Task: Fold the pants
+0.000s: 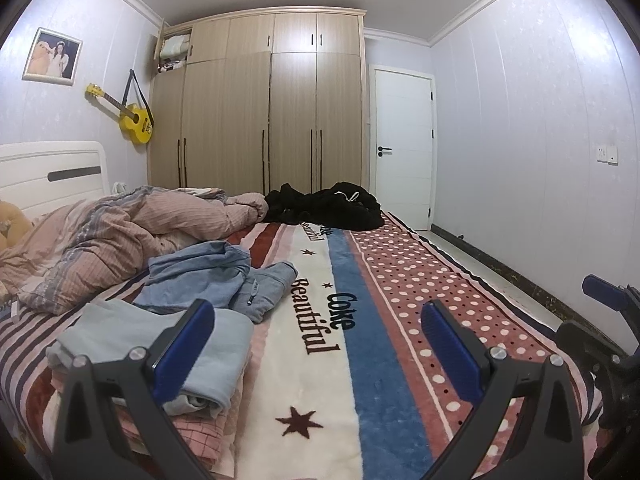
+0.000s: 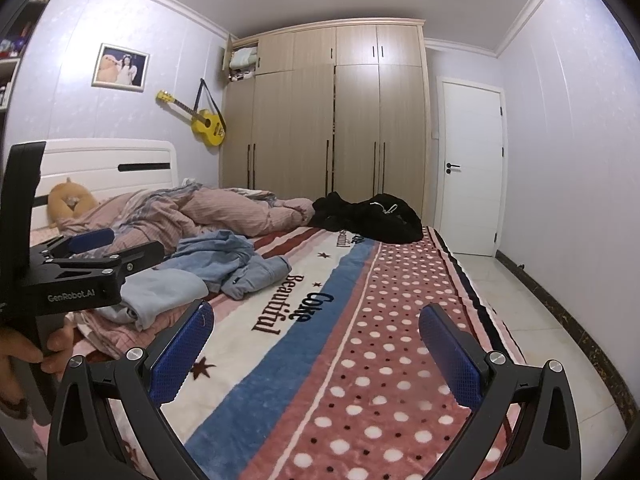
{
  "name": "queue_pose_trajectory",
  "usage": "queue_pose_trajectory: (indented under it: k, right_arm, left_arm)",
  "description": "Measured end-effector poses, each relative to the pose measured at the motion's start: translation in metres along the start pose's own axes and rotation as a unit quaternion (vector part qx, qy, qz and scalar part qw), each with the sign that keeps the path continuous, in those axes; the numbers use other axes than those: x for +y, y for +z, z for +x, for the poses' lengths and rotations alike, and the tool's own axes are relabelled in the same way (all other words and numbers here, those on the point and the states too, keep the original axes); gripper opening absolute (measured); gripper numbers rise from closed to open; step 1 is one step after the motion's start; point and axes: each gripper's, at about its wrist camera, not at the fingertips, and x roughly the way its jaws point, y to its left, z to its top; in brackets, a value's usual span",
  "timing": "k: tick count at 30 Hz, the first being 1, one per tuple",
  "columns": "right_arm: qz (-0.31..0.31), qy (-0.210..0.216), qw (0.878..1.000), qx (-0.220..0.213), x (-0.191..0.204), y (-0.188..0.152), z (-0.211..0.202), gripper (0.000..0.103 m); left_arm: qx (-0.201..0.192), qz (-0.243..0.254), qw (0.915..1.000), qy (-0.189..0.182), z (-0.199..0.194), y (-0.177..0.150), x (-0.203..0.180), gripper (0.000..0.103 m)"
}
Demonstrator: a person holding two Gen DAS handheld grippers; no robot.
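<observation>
Left tool (image 1: 318,334): I hold it low over the blanket (image 1: 304,380), its blue pads spread wide, nothing between them.
Right tool (image 2: 316,338): same story, released and empty, hovering over the polka-dot band of the blanket.
Folded stack (image 1: 160,356): just by my left tool's left finger sits a pale blue piece already folded on top of pink checked cloth. I judge that one done, so I leave it be.
Pants to fold (image 1: 224,276): the crumpled light-blue denim heap lies just beyond the stack, on the striped side of the bed, touching the pink duvet (image 1: 132,232). This looks like the next garment.
Step in hand: reaching out to pick up, as I read it. Nothing is gripped yet.
How to do it well: I want the waistband, not a random fold. I cannot tell which edge is the waistband from here, so I go for two outer corners, one per tool, lift, and shake it flat over the open white stripe.
Watch out: the duvet edge sits close, so I pinch denim only.
Further off: a black garment pile (image 1: 328,206) at the far edge of the bed, well apart. It waits its turn.
</observation>
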Motion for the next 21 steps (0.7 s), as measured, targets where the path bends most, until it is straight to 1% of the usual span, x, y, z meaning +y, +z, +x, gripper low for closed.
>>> queue_pose_trajectory:
  k: [21]
  right_arm:
    - [0.001, -0.001, 1.0, 0.0, -0.0013, 0.0005, 0.0004, 0.103]
  left_arm:
    - [0.001, -0.001, 1.0, 0.002, -0.0003, -0.0002, 0.0001, 0.102]
